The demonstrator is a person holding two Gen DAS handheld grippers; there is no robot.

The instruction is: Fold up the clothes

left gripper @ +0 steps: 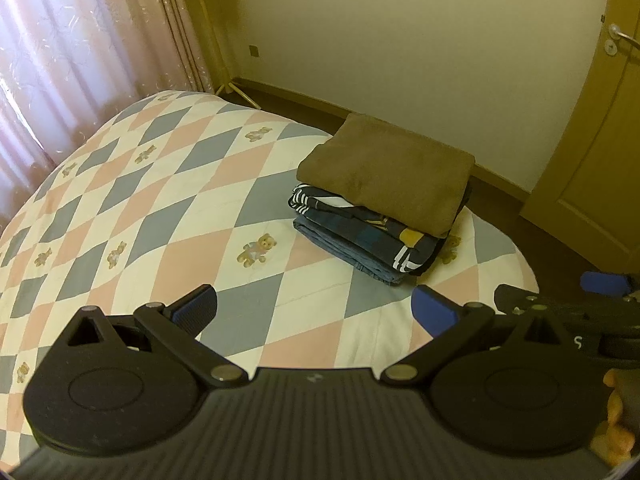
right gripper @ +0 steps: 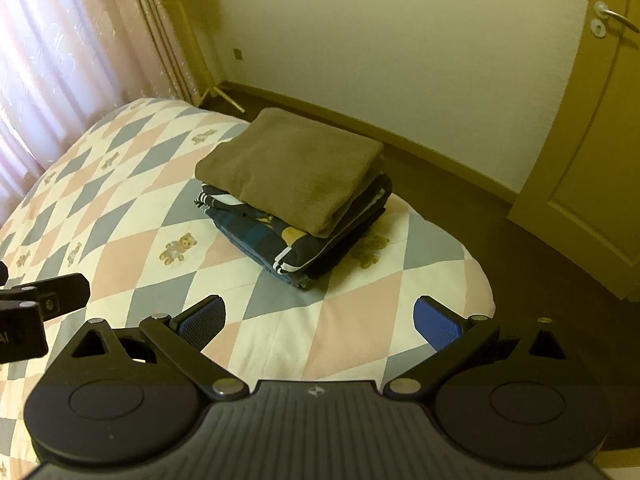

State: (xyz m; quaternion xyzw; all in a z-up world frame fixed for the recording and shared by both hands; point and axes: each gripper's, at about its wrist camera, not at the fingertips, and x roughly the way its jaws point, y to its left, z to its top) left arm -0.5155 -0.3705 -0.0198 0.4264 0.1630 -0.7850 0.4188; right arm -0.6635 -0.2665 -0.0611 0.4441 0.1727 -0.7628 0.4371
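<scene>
Quilted cotton in pink, grey and white diamonds, dotted with small teddy bears, covers the bed (left gripper: 132, 208), which fills most of both views and carries everything here. Pink curtains (left gripper: 68, 52) hang at the far left, a cream wall (left gripper: 400, 40) runs along the far side, and a yellow door (left gripper: 600, 152) stands at the right.

The stack of folded clothes (left gripper: 384, 216) sits on the far right part of the bed, close to its edge, well apart from both tools and touched by neither. On top lies a brown garment (left gripper: 388, 168), folded into a neat, soft-looking rectangle. Under it are dark navy garments (left gripper: 360, 236) with white stripes and a yellow patch showing at the folded edges, and a blue-grey layer at the bottom. The layers fan out slightly toward the near side.

The left tool (left gripper: 314, 312) hovers over the near part of the quilt, its blue-padded fingers spread wide with nothing between them; the stack lies beyond it and a little to the right. The right tool (right gripper: 320, 322) is likewise spread wide and empty, with the stack straight ahead of it, slightly left of centre. Each tool shows at the edge of the other's view.
</scene>
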